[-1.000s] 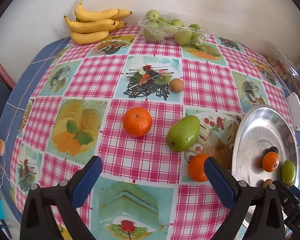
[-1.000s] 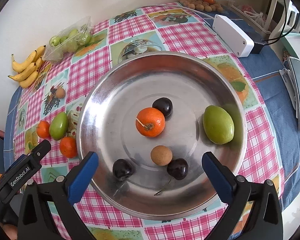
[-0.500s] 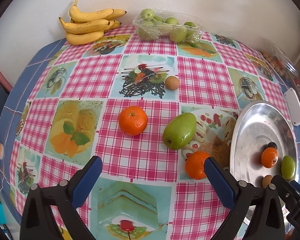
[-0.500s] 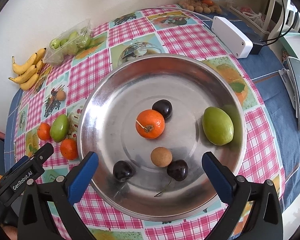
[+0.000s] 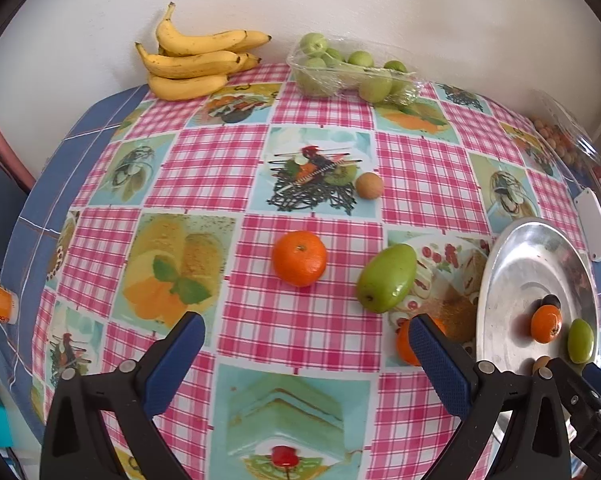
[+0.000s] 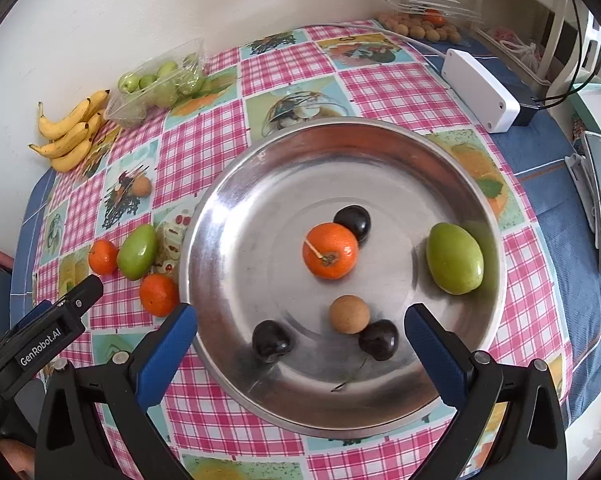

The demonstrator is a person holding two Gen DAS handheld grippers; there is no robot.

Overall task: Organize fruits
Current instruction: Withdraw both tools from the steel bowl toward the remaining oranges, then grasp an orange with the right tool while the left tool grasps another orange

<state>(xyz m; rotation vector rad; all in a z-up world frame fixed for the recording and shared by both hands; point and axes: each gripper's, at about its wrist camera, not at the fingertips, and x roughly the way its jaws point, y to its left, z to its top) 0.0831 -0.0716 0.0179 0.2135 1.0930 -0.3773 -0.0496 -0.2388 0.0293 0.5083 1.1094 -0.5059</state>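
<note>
Clearly your left claw (image 5: pixel 304 344) hangs spread and empty toward the loose orange (image 5: pixel 299 258) on the surface, while your right claw (image 6: pixel 300 332), likewise spread, waits over the metal plate (image 6: pixel 236 216) collecting fruit.

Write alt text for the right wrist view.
A round metal tray on a pink checked tablecloth holds an orange, a green mango, a small brown fruit and three dark cherries. The open, empty right gripper hovers over its near edge.
</note>
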